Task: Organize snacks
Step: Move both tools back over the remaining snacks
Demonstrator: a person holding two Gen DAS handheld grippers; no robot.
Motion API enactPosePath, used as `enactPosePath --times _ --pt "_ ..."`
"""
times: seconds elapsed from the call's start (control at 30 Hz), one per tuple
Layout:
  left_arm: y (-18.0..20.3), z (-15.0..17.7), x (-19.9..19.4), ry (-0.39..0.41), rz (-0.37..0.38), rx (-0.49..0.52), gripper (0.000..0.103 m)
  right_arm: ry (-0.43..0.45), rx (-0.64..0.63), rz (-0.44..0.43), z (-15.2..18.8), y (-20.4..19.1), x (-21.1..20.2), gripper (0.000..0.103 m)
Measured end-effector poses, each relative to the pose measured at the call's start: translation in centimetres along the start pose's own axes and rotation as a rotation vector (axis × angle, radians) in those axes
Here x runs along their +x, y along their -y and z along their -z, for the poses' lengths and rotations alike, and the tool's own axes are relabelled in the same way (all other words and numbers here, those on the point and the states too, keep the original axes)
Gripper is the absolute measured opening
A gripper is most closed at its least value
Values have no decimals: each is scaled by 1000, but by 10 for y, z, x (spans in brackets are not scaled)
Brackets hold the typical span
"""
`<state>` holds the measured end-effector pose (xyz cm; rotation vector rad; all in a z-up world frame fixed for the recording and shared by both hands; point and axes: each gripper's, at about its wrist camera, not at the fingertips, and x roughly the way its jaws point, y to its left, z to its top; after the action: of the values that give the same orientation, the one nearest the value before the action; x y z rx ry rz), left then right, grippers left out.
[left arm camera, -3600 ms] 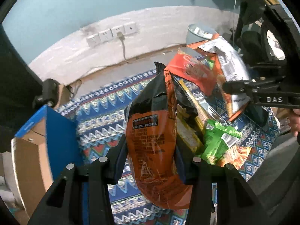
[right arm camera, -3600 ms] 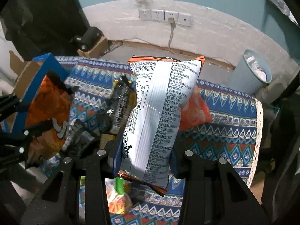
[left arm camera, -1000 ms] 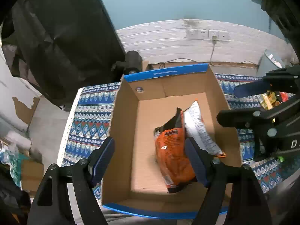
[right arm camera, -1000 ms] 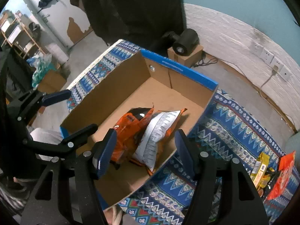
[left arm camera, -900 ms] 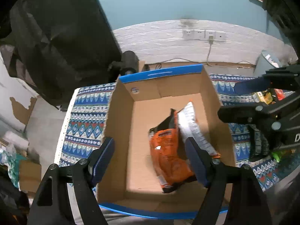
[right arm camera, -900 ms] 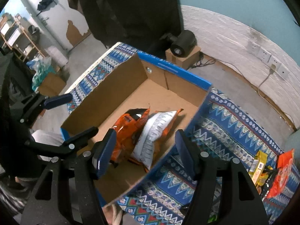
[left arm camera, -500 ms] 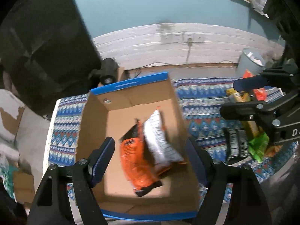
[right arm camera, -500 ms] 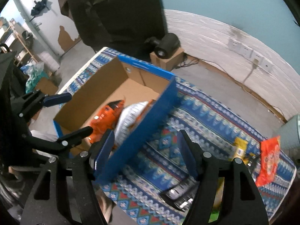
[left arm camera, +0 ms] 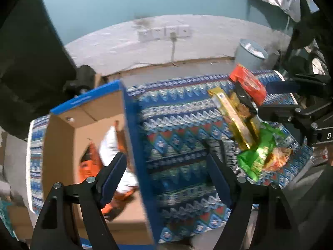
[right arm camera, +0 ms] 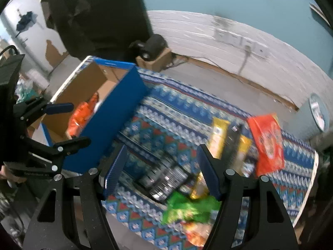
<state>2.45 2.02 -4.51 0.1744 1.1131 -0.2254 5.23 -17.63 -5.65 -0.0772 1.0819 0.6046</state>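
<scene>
Here both grippers are released and empty. The left gripper (left arm camera: pixel 166 166) hangs over the blue wall of the cardboard box (left arm camera: pixel 62 145) at lower left of its view, where an orange bag (left arm camera: pixel 90 164) and a white bag (left arm camera: pixel 110 145) lie inside. The right gripper (right arm camera: pixel 161 166), whose jaws have just been opening with nothing between them, is above a dark packet (right arm camera: pixel 164 179) on the patterned cloth (right arm camera: pixel 166 112). Further right lie a yellow packet (right arm camera: pixel 218 137), a red bag (right arm camera: pixel 267 141) and, low in frame, a green bag (right arm camera: pixel 189 210).

Two blurred bags (left arm camera: pixel 108 158) lie in the box (left arm camera: pixel 60 145).
</scene>
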Motion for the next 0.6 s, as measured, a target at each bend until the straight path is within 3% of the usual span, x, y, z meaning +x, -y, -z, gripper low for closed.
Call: enactPosePath --times 0.3,0.6 --pt "50 2 21 -60 60 75 80 -33 73 35 48 45 -12 70" --pt "90 21 47 -155 116 152 80 -152 62 26 103 60 4 70"
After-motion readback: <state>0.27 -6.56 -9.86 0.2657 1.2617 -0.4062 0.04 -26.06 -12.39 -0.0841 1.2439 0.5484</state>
